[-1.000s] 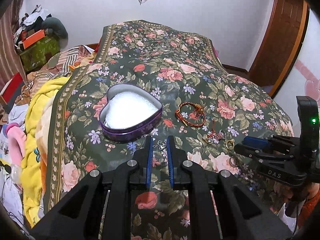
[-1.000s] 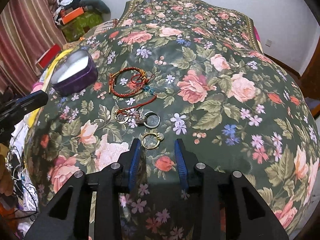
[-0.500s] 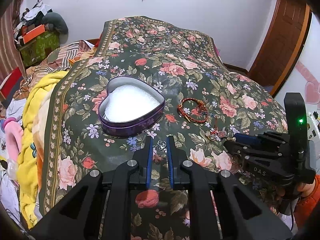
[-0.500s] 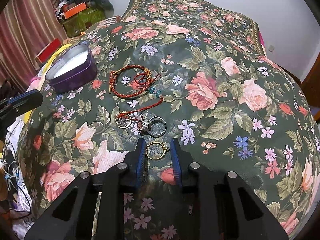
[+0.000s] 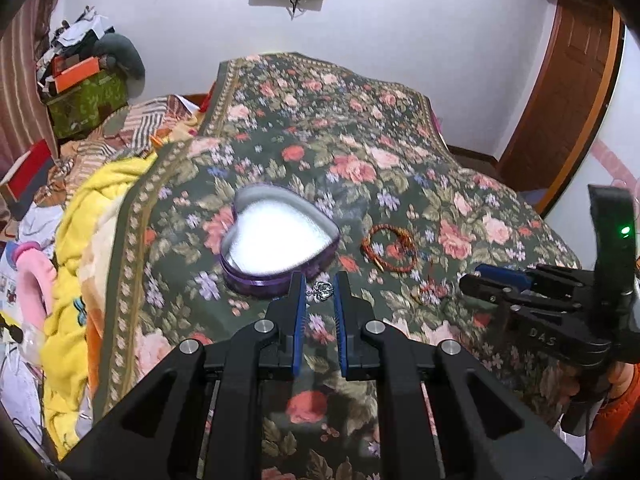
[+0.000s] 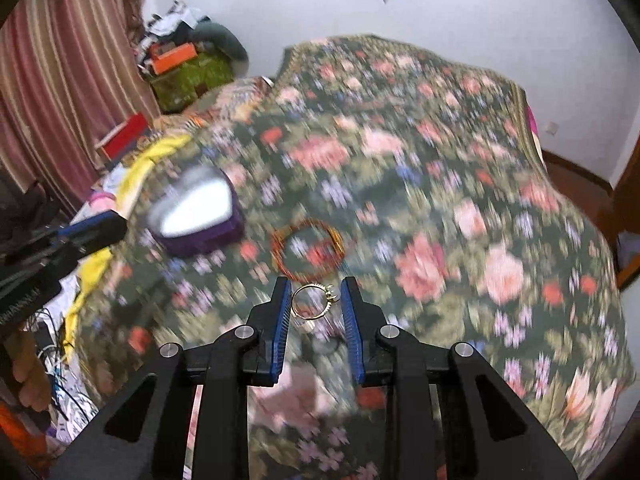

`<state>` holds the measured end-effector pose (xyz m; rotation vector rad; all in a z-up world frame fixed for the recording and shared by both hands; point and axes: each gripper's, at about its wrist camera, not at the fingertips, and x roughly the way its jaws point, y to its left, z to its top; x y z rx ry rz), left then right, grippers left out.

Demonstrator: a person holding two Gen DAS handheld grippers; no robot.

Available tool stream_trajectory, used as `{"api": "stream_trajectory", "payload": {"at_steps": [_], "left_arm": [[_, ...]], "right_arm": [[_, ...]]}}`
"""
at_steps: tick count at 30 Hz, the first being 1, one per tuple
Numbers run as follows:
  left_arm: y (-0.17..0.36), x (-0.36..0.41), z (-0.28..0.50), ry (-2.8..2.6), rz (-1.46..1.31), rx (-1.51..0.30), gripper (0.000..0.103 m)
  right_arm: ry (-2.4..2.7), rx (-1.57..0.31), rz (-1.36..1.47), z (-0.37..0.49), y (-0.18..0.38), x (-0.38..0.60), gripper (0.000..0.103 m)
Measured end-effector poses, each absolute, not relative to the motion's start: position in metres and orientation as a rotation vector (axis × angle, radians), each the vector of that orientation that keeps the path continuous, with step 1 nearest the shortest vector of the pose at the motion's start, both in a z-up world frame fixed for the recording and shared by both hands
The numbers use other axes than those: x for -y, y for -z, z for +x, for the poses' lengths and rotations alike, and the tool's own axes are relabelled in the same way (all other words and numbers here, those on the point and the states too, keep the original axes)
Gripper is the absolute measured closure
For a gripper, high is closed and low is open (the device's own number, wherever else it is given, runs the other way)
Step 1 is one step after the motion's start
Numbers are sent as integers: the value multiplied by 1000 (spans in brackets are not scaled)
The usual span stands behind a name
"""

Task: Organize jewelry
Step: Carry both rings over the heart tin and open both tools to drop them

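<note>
My left gripper (image 5: 319,290) is shut on a small silver ring (image 5: 323,290) and holds it above the bed, just in front of the open purple heart-shaped tin (image 5: 279,240). My right gripper (image 6: 315,300) is shut on a gold ring (image 6: 314,300) and holds it lifted above the floral bedspread; it also shows in the left wrist view (image 5: 486,284). A red beaded bracelet (image 6: 308,249) lies on the spread beyond it, right of the tin (image 6: 198,210). More small jewelry (image 5: 430,292) lies near the right gripper, partly hidden. The right wrist view is motion-blurred.
The floral bedspread (image 5: 360,152) covers the bed. A yellow blanket (image 5: 80,240) and clutter lie along the left edge. Boxes (image 5: 80,84) are stacked in the far left corner. A wooden door (image 5: 568,92) stands at the right.
My right gripper closed on the gold ring and lifted it off the spread. My left gripper, still holding the silver ring, rose and moved toward the tin.
</note>
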<state>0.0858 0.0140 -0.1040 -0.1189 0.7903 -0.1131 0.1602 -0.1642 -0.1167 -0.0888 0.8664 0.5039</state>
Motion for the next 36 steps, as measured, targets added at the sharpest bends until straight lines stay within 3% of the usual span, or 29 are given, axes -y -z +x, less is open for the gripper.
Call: {"api": "stream_trajectory", "payload": {"at_steps": [16,26,36], "left_arm": [[63,-37,106,52,-97,-658,91],[60,-48,126,51,-101,-641,91],[85,-54,151,96,-134,-736,91]], "right_arm": [[-647,-728,-105,180,77,101,80],[-691,-776,-144,195,99,77,80],[-728,-839,-185,203,124,65,80]]}}
